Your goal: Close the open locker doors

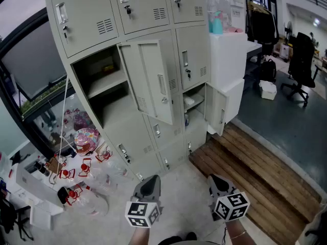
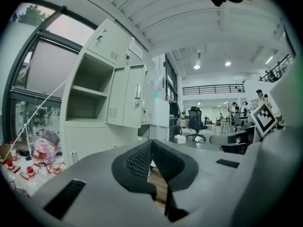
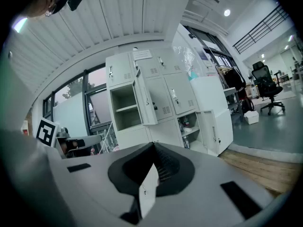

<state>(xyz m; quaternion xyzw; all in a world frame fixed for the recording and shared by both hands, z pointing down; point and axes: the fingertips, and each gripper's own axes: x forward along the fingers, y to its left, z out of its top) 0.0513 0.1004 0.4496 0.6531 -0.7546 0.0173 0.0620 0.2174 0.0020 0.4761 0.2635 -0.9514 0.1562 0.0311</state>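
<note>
Two doors hang open on the grey locker bank [image 1: 153, 14]. The tall door [image 1: 148, 80] belongs to the left column at mid height. It is swung out on its right-hand hinge, so it stands in front of the middle column and bares a shelved compartment [image 1: 102, 83]. The smaller door [image 1: 217, 108] is low at the bank's right edge and is swung out towards the right. Behind it is a compartment [image 1: 194, 102] holding a few small items I cannot identify. The other doors I can see are closed. A white cabinet [image 1: 227, 60] stands against the bank's right side, and a wooden platform [image 1: 255, 172] runs along the floor below it. Red and clear clutter [image 1: 76, 172] lies on the floor by the bank's lower left corner. I hold both tools low and well short of the lockers, pointing roughly level at them. My left gripper [image 1: 149, 181] [image 2: 151, 145] has its jaws together on nothing. My right gripper [image 1: 216, 180] [image 3: 154, 148] is likewise closed and empty.
</note>
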